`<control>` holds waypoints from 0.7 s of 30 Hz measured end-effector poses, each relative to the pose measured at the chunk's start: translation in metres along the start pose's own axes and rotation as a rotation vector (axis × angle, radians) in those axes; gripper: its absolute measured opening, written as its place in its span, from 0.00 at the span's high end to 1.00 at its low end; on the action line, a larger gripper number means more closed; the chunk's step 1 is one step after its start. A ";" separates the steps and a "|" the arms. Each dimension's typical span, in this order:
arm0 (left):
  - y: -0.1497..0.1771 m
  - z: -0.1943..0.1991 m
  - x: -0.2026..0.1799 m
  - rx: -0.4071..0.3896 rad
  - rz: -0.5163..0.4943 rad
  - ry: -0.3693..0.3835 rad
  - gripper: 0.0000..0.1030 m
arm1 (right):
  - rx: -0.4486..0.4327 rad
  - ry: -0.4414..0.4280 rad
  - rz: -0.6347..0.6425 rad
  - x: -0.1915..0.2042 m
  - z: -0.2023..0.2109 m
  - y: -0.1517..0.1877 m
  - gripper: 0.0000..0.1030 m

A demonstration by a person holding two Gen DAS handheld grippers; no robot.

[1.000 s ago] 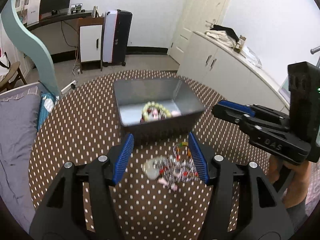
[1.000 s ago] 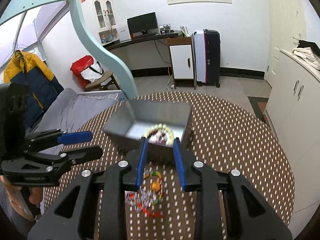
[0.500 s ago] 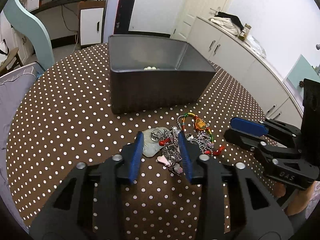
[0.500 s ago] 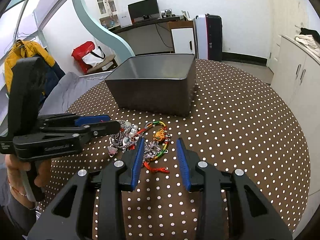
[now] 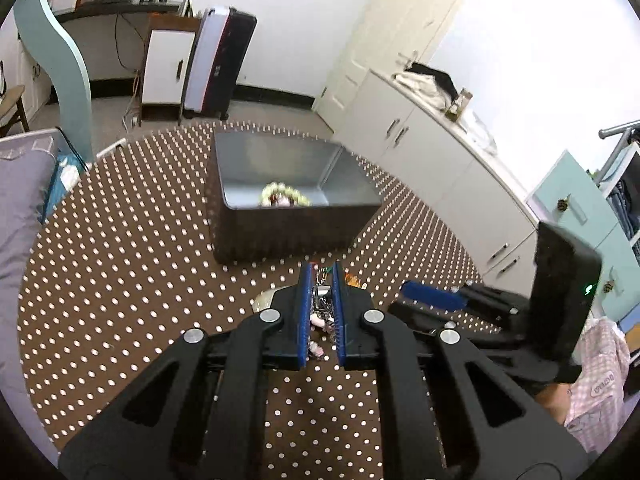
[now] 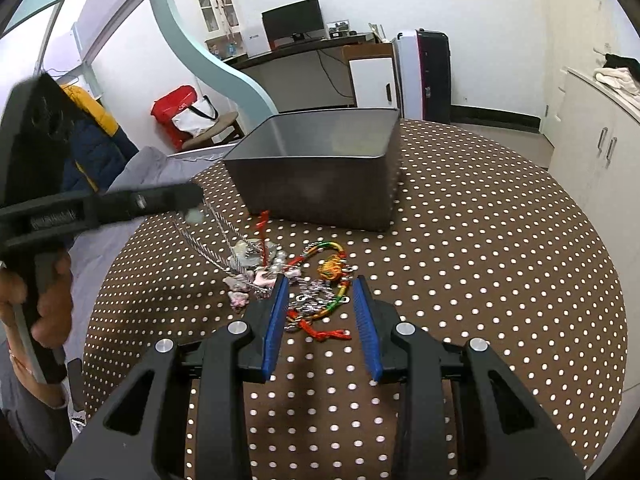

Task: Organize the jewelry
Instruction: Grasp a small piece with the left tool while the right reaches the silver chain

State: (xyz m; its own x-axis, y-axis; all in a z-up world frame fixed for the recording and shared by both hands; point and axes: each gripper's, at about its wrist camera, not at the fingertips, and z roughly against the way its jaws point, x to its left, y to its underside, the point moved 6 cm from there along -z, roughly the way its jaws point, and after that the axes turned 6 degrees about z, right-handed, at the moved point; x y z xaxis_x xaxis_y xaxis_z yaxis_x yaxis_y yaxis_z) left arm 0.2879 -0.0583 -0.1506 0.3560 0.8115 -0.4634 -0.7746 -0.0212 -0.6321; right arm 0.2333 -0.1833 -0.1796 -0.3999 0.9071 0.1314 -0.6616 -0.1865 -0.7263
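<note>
Silver tangled chain necklace [image 5: 323, 304] in front of the dark grey rectangular metal box [image 6: 320, 188]: pinches it between the closing jaws of the left gripper [image 5: 320, 276] to draw it from the heap, poises the right gripper [image 6: 320, 282], jaws parted and empty, over the rainbow woven cord bracelet [image 6: 325, 246] before that box, probably to restrain it.

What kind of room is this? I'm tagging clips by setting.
Probably a lived-in bedroom or studio flat: a grey-covered bed beside the brown polka-dot round table, a dark desk with a black monitor, and an upright black-and-white suitcase.
</note>
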 end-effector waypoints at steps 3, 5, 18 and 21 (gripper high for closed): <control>-0.002 0.007 -0.002 -0.010 -0.003 0.011 0.90 | 0.003 -0.005 0.024 0.009 -0.002 -0.001 0.70; -0.004 0.013 -0.006 -0.019 0.002 0.032 0.90 | 0.007 -0.009 0.045 0.015 -0.004 0.000 0.69; -0.018 0.044 -0.018 -0.074 -0.046 0.049 0.91 | 0.043 -0.037 0.210 0.068 -0.031 -0.009 0.58; -0.012 0.040 -0.005 -0.066 -0.027 -0.002 0.91 | 0.058 -0.035 0.236 0.074 -0.037 -0.004 0.58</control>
State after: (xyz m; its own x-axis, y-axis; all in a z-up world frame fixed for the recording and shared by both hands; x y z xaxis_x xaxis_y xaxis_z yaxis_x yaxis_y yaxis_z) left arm 0.2743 -0.0386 -0.1163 0.3755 0.8135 -0.4442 -0.7281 -0.0376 -0.6844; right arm 0.2299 -0.1018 -0.1916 -0.5689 0.8223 -0.0132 -0.5820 -0.4139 -0.7000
